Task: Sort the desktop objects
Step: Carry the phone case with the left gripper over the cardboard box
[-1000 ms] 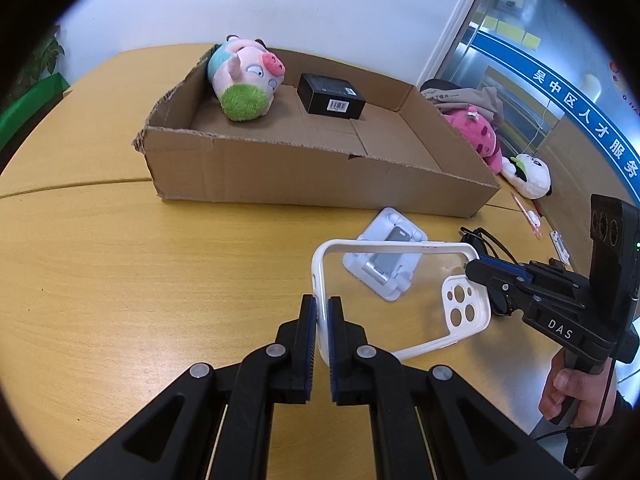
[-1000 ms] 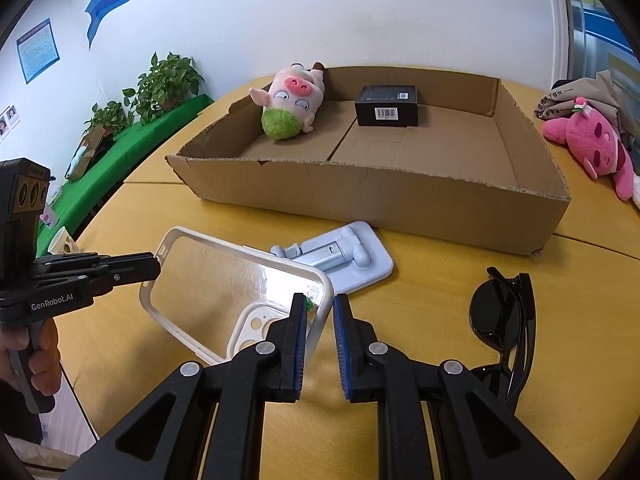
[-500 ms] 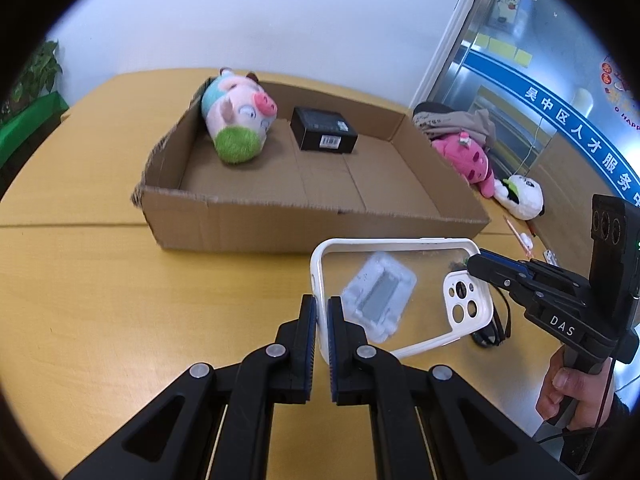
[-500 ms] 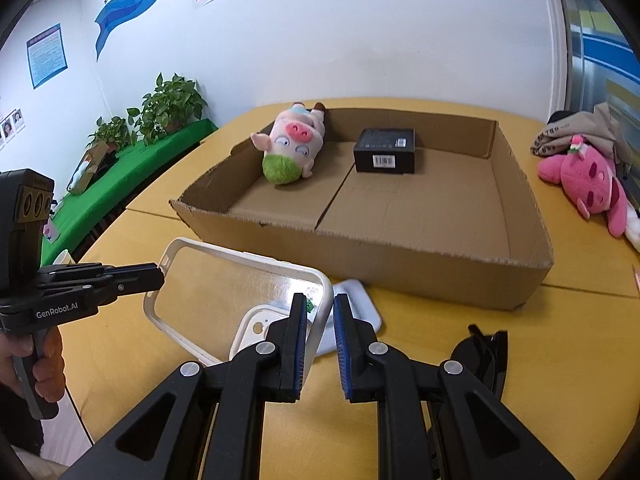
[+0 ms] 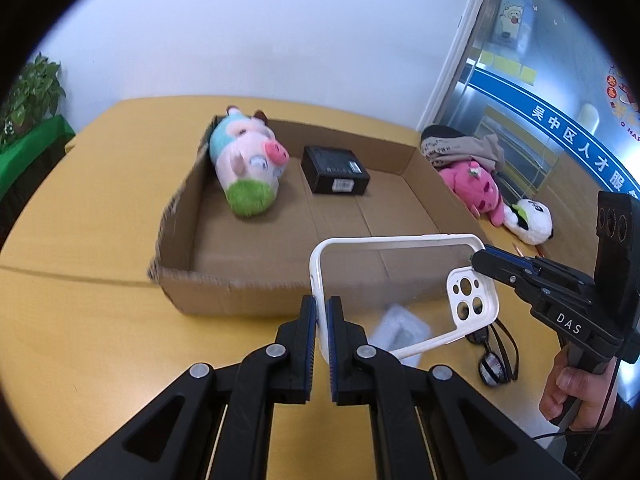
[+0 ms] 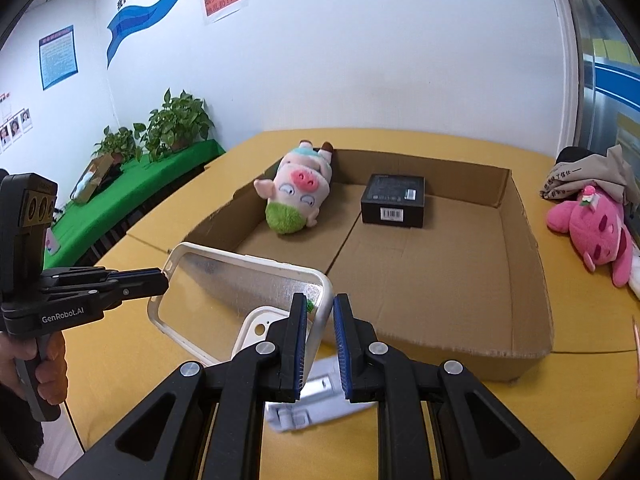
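Both claws have carried the phone case (image 5: 400,296) up off the tabletop (image 5: 100,320) and forward over the last second, so that it now hangs above the near wall of the cardboard box (image 5: 224,292) rather than over the white phone stand (image 5: 400,326). The left claw (image 5: 322,320) is clamped on one short end of the case; the right claw (image 6: 320,320) has its jaws slightly apart around the opposite rim by the camera cutout (whether the far pad touches I cannot tell, though one pad seems to bear on the rim).

As for progress, the pig plush (image 6: 298,196) and the black box (image 6: 393,200) already lie inside the cardboard box at its far end. Outside it remain the phone stand, the sunglasses (image 5: 494,356), and, on the right-hand side, a pink plush (image 6: 592,232), a panda plush (image 5: 528,222) and a grey cloth (image 6: 588,178); which of those belong to the sort I cannot say.

The near half of the box floor is bare, giving ample room to lower the case. The near wall, ragged at its corner, is the one edge to clear, and it sits just beneath the case.
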A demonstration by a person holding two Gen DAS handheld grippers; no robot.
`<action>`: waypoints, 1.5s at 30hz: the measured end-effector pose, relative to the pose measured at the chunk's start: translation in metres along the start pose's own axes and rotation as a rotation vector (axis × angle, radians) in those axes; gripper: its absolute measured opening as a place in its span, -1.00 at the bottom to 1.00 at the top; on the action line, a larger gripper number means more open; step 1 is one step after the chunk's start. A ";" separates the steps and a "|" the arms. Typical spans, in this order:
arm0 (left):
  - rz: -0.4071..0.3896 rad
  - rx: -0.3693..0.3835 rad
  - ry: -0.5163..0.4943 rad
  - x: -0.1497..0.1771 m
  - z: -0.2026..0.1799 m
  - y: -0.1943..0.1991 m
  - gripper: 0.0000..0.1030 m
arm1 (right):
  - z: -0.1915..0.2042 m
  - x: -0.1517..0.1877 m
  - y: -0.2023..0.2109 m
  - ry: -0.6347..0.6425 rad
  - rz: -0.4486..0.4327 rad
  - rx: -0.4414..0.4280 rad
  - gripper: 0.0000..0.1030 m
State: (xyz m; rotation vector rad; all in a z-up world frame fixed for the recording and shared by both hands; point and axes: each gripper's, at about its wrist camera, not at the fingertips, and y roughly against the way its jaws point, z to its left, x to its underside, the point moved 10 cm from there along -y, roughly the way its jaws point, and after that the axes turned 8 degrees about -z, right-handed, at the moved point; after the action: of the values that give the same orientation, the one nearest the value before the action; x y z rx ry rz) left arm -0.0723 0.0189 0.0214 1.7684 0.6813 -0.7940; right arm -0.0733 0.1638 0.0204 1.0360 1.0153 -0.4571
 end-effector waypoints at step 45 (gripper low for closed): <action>0.270 -0.276 -0.020 -0.017 0.124 -0.140 -0.92 | -0.003 0.011 -0.197 -0.088 0.241 -0.005 -0.67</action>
State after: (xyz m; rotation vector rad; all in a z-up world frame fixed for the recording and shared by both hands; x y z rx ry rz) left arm -0.2132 -0.0576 -0.0763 1.5566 0.4989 -0.5069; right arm -0.2133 0.0747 -0.0855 1.1088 0.8005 -0.2995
